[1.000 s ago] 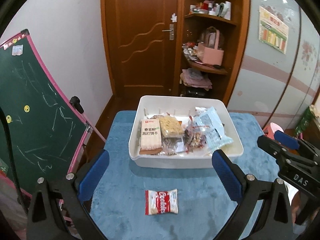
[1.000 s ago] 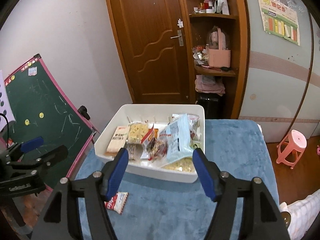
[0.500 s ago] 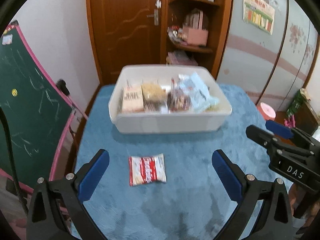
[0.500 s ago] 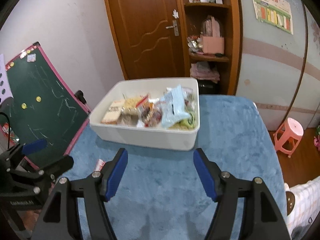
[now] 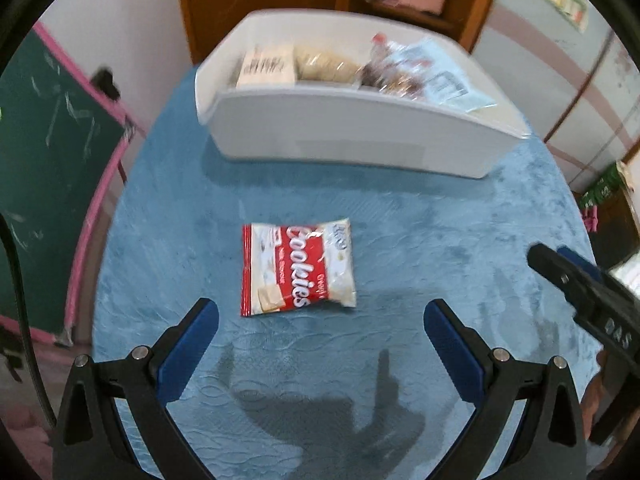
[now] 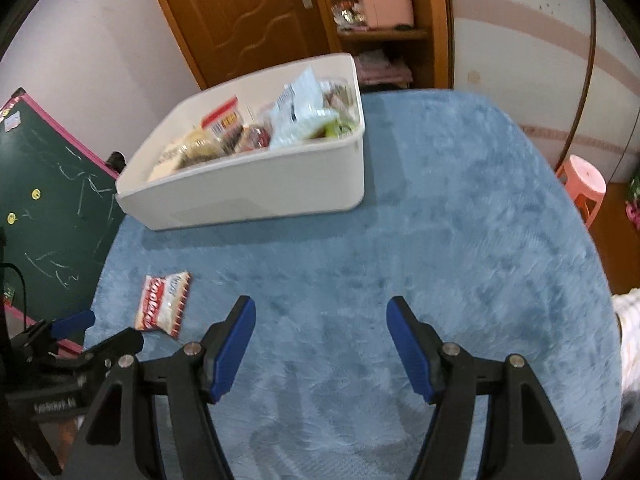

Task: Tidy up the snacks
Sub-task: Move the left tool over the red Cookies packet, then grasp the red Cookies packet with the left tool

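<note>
A red and white cookies packet [image 5: 298, 268] lies flat on the blue cloth, apart from the white bin [image 5: 352, 148]. The bin holds several snack packs. My left gripper [image 5: 320, 316] is open and empty, low over the cloth, just in front of the packet. My right gripper [image 6: 320, 316] is open and empty over bare cloth to the right. In the right wrist view the packet [image 6: 164, 306] lies at the left, the bin [image 6: 256, 192] behind it, and the left gripper [image 6: 96, 330] shows at the lower left. The right gripper [image 5: 560, 264] shows at the right edge of the left wrist view.
A green chalkboard with a pink frame [image 5: 48, 160] leans off the table's left side. A wooden door [image 6: 248, 12] and shelves [image 6: 380, 20] stand behind the table. A pink stool [image 6: 584, 184] is on the floor at the right.
Both grippers have come down and tilted toward the cloth. The cookies packet now sits close in front of the left gripper. The bin has moved up and back in both views.
</note>
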Available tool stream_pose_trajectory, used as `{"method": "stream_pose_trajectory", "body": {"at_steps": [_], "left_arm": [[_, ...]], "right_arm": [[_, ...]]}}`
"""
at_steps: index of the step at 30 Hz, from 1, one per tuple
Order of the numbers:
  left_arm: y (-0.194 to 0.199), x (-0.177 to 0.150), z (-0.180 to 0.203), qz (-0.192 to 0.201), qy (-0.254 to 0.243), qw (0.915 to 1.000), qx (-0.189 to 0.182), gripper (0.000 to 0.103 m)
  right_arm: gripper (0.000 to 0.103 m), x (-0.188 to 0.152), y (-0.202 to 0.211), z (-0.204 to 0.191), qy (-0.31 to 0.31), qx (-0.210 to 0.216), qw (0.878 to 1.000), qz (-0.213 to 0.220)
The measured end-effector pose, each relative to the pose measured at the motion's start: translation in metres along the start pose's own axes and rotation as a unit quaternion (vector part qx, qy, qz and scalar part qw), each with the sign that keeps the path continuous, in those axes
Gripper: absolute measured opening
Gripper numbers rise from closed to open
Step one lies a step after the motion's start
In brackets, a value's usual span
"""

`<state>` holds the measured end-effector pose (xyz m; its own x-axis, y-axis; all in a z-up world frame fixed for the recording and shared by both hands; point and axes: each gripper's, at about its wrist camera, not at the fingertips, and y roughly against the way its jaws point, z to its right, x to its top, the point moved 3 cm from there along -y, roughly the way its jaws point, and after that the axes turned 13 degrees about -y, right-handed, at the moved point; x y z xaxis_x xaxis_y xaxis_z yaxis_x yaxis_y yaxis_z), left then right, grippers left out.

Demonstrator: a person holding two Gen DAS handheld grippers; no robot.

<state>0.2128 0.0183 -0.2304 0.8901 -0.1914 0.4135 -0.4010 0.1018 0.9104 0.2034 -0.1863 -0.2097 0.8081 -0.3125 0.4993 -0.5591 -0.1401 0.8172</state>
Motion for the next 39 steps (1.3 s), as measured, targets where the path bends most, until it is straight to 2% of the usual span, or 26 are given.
{"method": "stream_pose_trajectory", "body": {"at_steps": [4,8,15,21,23,27,29,33,39], "left_arm": [[-0.026,-0.001,-0.015,-0.030,0.040,0.9985,-0.021,0.102],[-0.046,-0.001,-0.025,-0.046,0.061,0.9968,-0.021,0.102],[-0.065,0.001,-0.028,-0.052,0.053,0.9973,-0.003,0.102],[-0.073,0.013,-0.021,-0.048,0.040,0.9980,0.013,0.102],[-0.076,0.018,-0.020,-0.046,0.034,0.9981,0.026,0.096],[-0.072,0.021,-0.012,-0.033,0.014,0.9983,0.046,0.071],[-0.070,0.022,-0.010,-0.031,0.017,0.9981,0.050,0.067],[-0.064,0.023,-0.007,-0.024,0.024,0.9982,0.049,0.051],[-0.045,0.014,0.002,-0.015,0.020,0.9990,0.036,0.050]], "right_arm": [[0.069,-0.006,-0.015,0.001,-0.001,-0.002,1.000,-0.015],[0.069,-0.010,-0.027,0.002,0.000,-0.005,1.000,-0.027],[0.069,-0.015,-0.046,0.004,-0.005,-0.007,0.999,-0.052],[0.069,-0.018,-0.047,0.001,0.003,-0.013,0.999,-0.048],[0.069,-0.017,-0.046,0.002,0.003,-0.013,0.999,-0.048],[0.069,-0.016,-0.046,0.001,0.000,-0.010,0.999,-0.049],[0.069,-0.016,-0.046,0.001,-0.002,-0.009,0.999,-0.049],[0.069,-0.016,-0.044,0.003,-0.005,-0.004,0.999,-0.048],[0.069,-0.018,-0.039,0.003,-0.006,0.001,0.999,-0.046]]}}
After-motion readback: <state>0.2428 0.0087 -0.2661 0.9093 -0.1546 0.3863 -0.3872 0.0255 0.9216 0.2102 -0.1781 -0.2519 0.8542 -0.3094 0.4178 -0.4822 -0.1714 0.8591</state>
